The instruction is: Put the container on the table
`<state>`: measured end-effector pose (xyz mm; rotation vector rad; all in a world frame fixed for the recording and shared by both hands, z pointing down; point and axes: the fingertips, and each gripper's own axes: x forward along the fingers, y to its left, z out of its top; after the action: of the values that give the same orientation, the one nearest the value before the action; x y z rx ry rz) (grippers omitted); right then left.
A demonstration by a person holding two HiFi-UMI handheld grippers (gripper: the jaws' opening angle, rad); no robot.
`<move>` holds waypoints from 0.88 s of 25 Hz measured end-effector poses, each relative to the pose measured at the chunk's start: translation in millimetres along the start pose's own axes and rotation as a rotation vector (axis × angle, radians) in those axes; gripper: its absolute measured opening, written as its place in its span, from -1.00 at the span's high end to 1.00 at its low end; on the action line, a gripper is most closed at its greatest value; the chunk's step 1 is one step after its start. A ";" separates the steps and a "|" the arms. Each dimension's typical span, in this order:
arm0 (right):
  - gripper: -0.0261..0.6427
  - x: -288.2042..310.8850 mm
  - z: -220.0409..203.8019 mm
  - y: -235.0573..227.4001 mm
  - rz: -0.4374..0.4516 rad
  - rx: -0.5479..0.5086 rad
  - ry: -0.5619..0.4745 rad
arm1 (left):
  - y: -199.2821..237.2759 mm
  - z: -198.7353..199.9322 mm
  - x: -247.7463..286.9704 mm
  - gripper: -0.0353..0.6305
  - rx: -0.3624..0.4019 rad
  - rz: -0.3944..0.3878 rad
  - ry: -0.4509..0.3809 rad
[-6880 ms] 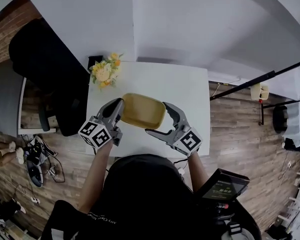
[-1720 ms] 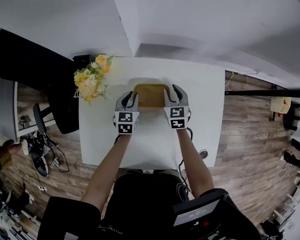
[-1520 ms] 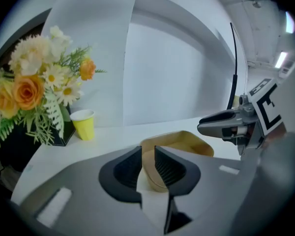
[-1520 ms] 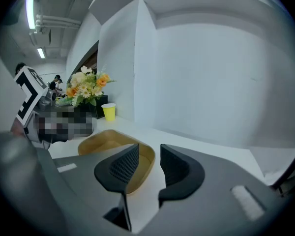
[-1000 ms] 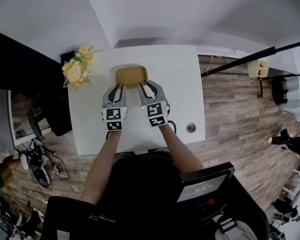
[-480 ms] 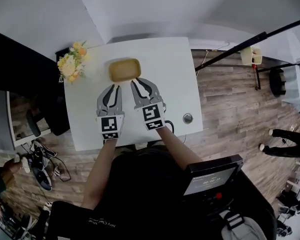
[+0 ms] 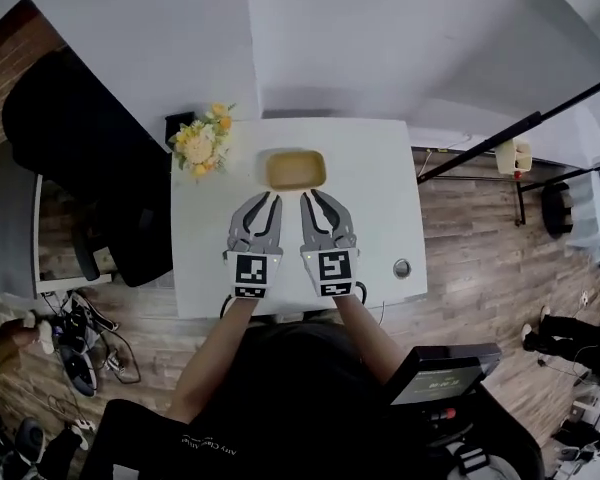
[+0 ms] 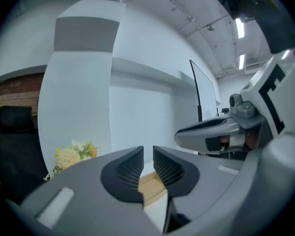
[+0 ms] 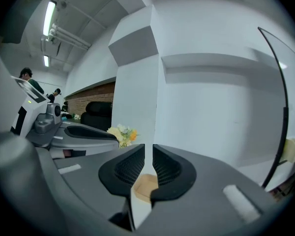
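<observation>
The tan container lies flat on the white table, toward its far side, with nothing touching it. My left gripper and right gripper hover side by side just short of its near rim. Both have just been closing and are down to a thin slit with nothing between the pads. In the left gripper view the left gripper shows the container below and beyond its tips. The right gripper likewise looks over the container.
A bunch of yellow flowers stands at the table's far left corner. A small round object lies near the table's right front edge. A black chair stands left of the table and a white wall rises behind it.
Both grippers have let go of the container, drawn back from it toward me and lifted. The container stays where it was set on the table.
</observation>
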<state>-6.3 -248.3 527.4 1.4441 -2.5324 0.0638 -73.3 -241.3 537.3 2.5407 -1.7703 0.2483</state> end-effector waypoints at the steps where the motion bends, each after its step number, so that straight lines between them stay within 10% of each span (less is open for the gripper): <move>1: 0.73 -0.2 7.7 2.9 -0.007 -0.009 -0.020 | 4.1 6.3 -2.8 0.71 0.000 0.000 -0.021; 22: 0.89 -15.8 41.7 37.7 -0.040 -0.065 -0.135 | 11.6 42.4 -21.9 0.89 0.033 -0.035 -0.151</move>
<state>-38.0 -221.8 486.2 1.5205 -2.5836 -0.1257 -86.8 -230.1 491.4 2.6765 -1.7823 0.0882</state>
